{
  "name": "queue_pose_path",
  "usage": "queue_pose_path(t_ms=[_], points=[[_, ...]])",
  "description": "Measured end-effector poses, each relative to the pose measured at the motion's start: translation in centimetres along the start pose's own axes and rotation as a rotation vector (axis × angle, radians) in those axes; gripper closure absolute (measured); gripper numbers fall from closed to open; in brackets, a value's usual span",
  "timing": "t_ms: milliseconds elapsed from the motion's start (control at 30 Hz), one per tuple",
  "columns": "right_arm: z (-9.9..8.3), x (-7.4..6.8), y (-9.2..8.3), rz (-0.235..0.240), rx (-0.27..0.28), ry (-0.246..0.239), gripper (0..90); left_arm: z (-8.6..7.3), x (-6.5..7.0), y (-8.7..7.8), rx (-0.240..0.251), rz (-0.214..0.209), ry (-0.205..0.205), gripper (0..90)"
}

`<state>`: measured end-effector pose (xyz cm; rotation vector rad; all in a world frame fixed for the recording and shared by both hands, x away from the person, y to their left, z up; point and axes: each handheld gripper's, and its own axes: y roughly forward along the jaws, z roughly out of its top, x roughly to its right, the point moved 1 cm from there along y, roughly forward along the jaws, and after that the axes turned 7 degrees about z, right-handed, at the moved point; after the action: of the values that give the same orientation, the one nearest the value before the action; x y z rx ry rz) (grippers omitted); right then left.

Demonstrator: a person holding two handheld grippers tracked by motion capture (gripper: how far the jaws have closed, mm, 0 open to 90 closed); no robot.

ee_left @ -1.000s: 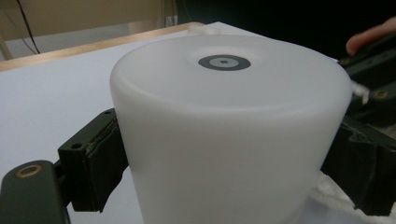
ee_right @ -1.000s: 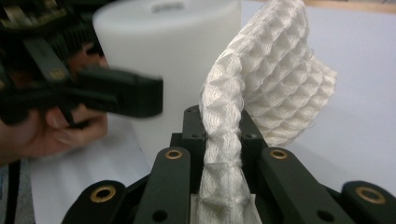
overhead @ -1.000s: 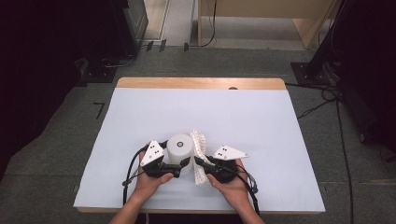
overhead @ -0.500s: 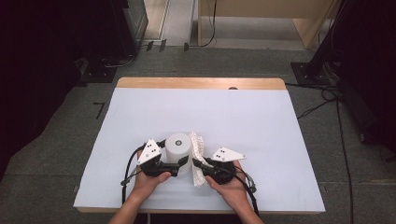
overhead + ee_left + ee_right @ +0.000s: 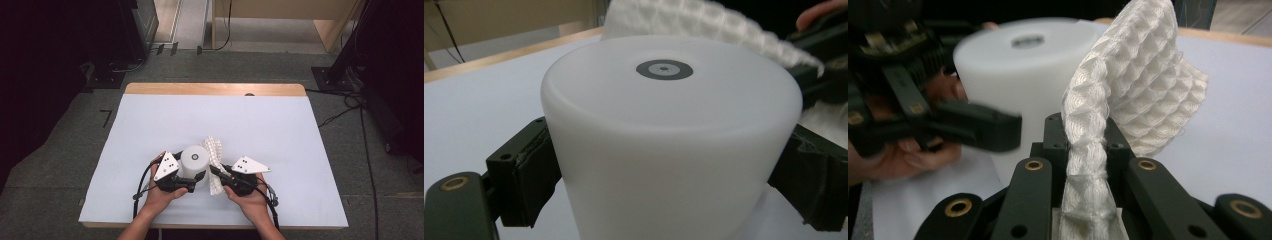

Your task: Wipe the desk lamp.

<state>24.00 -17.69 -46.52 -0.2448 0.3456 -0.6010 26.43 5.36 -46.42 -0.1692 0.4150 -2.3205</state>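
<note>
2 grippers work close together near my edge of the bench (image 5: 150, 115), which wears a pale sheet with a strip of bare wood along its far edge. Most of that sheet lies open: the whole far half and both side margins carry nothing, so I have plenty of room ahead and to either side. Behind my hands only a narrow band of sheet separates them from the near edge. Dark equipment and cables sit on the floor beyond the bench, well apart from the work.

My left gripper (image 5: 192, 176) is clamped around a white cylinder (image 5: 669, 145) that stands upright on the sheet, its flat top showing a small grey ring at the centre. In the left gripper view, 1 black pad presses each side of the cylinder's wall low down, so the jaws stand wide but firmly on it.

My right gripper (image 5: 1087, 150) is clenched on a strip of white waffle-weave cloth (image 5: 1138, 80). In the right gripper view the cloth is pinched into a narrow rope between the 2 jaws, then rises and fans out above them, leaning toward the cylinder. From the high view the cloth (image 5: 215, 157) lies just beside the cylinder's right side; whether they touch I cannot tell.
</note>
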Motion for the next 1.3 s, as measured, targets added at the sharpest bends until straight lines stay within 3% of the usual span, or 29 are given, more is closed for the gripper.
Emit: queue_pose_path(t_ms=[100, 233, 367, 500, 633, 867, 967, 1067, 1200, 1300], points=[[-0.9, 0.0, 0.9, 0.000, -0.043, 0.005, 79.0, 0.0, -0.2, -0.1, 0.008, 0.028, 0.004, 8.9], [-1.7, 0.0, 1.6, -0.005, -0.086, 0.015, 79.1, 0.1, -0.2, -0.3, 0.025, 0.029, -0.003, 8.9], [-1.5, -0.1, 1.5, -0.008, -0.082, 0.005, 79.1, 0.1, -0.2, -0.2, 0.020, 0.014, -0.009, 8.9], [-0.6, -0.2, 0.7, -0.027, -0.041, -0.004, 79.1, -0.2, 0.3, 0.2, -0.010, 0.006, 0.019, 8.9], [-0.3, -0.1, 0.1, -0.029, -0.012, 0.001, 79.1, 0.0, 0.5, 0.1, 0.002, 0.009, 0.024, 8.9], [-1.9, -0.3, 1.8, -0.008, -0.095, 0.016, 79.0, 0.6, -0.2, -0.7, 0.059, 0.017, -0.002, 8.9], [-1.9, -0.5, 2.0, -0.012, -0.104, 0.008, 79.0, 0.5, -0.2, -0.6, 0.045, 0.006, -0.004, 8.9], [-1.3, -0.5, 1.3, -0.020, -0.076, 0.010, 79.1, 0.2, 0.0, -0.3, 0.029, -0.007, -0.005, 8.9], [0.1, -0.8, -0.1, -0.047, 0.000, -0.015, 79.1, 0.0, 0.4, 0.1, 0.010, -0.015, 0.016, 8.9], [0.3, -0.6, -0.4, -0.040, 0.015, -0.011, 79.1, 0.1, 0.5, 0.1, 0.011, -0.003, 0.028, 8.9]])
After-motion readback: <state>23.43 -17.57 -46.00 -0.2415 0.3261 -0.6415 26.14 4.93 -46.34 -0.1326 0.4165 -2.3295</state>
